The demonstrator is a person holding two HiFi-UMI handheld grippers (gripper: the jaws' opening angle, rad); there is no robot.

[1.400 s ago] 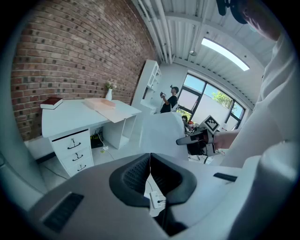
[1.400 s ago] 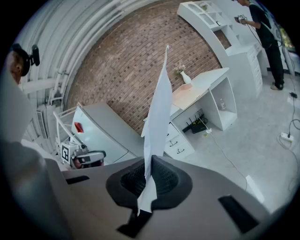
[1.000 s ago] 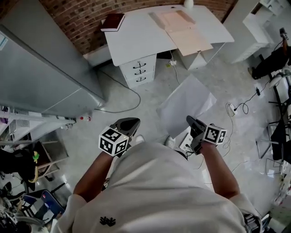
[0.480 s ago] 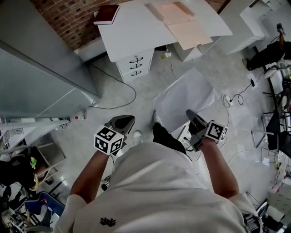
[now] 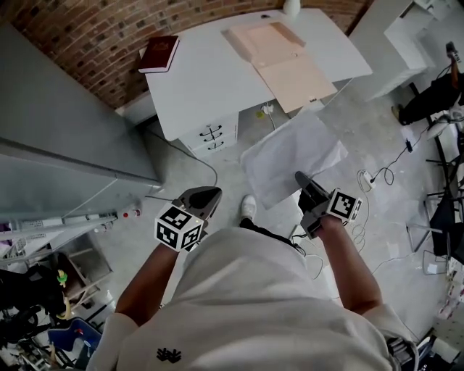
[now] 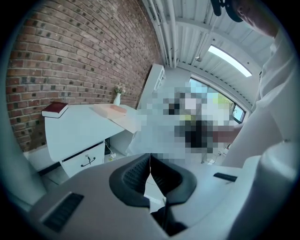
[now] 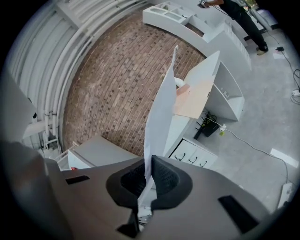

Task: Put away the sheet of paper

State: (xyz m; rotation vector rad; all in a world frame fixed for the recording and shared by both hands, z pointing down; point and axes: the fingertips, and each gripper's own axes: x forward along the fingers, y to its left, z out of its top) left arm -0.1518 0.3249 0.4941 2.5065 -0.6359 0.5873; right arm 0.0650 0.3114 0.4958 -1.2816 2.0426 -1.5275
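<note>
The white sheet of paper (image 5: 293, 153) hangs out in front of me over the floor, pinched at its near edge by my right gripper (image 5: 300, 178), which is shut on it. In the right gripper view the paper (image 7: 161, 110) stands edge-on between the closed pads of the right gripper (image 7: 150, 162). My left gripper (image 5: 209, 196) is held at waist height on the left, shut with nothing in it; its pads meet in the left gripper view (image 6: 150, 157). Ahead stands the white desk (image 5: 210, 76) with an open beige folder (image 5: 279, 52) on it.
A red book (image 5: 159, 53) lies on the desk's left corner and a white vase (image 5: 291, 6) at its back. A drawer unit (image 5: 211, 135) sits under the desk. A grey cabinet (image 5: 58, 145) stands at left, cables and a power strip (image 5: 363, 178) lie on the floor at right.
The person has walked toward the desk, which now looks nearer and larger. Both grippers came forward with the body; the paper stays held in the right one.
</note>
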